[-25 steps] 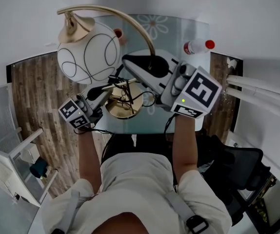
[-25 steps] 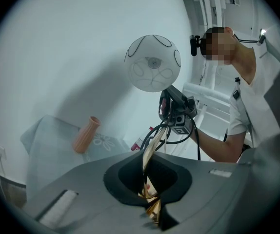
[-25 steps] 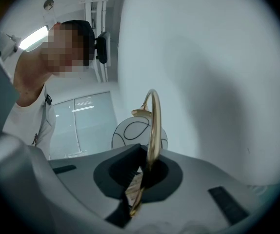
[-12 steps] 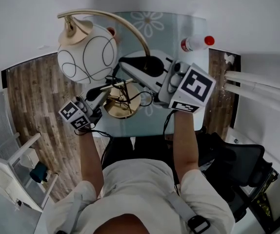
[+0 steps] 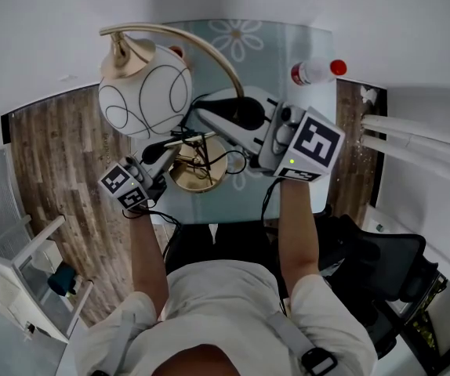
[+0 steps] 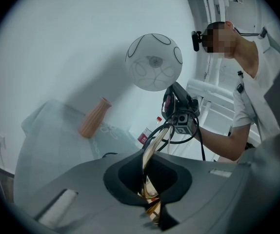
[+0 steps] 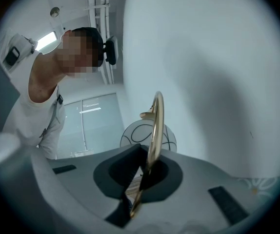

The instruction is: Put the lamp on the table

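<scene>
Left gripper [image 6: 150, 199] and right gripper [image 7: 139, 189] both clamped tight on brass stem [image 7: 156, 130] of lamp [image 5: 145, 100], base over table [image 5: 288, 53]; likely top-heavy, shade [image 6: 153, 62] fragile, best held low on stem.

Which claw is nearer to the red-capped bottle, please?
Right. The right claw, shut on the lamp's brass arm, lies left of the bottle; the left claw, gripping lower near the base, is farther left.
</scene>
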`<control>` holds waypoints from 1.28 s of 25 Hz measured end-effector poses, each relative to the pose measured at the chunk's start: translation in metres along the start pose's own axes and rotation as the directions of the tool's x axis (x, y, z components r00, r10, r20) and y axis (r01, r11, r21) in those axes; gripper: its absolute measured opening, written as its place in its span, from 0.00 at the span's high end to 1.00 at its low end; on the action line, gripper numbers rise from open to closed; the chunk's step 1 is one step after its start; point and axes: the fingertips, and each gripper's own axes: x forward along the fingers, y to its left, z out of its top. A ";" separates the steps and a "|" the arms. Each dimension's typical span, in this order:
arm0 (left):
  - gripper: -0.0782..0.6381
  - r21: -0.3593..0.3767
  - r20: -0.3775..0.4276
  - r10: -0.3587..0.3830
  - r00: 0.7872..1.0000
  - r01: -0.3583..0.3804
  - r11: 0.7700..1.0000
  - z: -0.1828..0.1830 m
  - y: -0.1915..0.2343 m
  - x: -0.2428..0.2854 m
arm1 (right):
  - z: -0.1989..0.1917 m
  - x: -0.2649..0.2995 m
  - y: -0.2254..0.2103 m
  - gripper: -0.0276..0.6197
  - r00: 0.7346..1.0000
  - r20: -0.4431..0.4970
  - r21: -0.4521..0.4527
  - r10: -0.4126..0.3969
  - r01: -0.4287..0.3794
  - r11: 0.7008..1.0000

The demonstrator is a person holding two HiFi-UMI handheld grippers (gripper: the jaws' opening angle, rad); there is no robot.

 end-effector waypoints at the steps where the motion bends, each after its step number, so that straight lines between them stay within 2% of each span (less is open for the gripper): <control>1: 0.89 0.001 -0.005 0.002 1.000 -0.002 1.000 -0.001 0.000 0.000 | 0.000 0.000 0.001 0.96 1.000 0.005 0.001 0.006 -0.006 1.000; 7: 0.89 0.008 -0.043 0.015 0.999 -0.015 1.000 -0.014 0.001 0.004 | -0.006 -0.006 0.002 0.96 0.999 0.018 0.016 0.028 -0.029 0.999; 21: 0.89 0.004 -0.046 0.020 0.999 -0.020 1.000 -0.022 0.005 0.005 | -0.011 -0.007 0.006 0.96 0.998 0.025 0.018 0.057 -0.057 0.998; 32: 0.88 -0.012 -0.060 0.011 0.998 -0.012 1.000 -0.024 0.006 0.004 | -0.008 -0.007 0.001 0.96 1.000 0.026 0.123 -0.003 0.000 0.992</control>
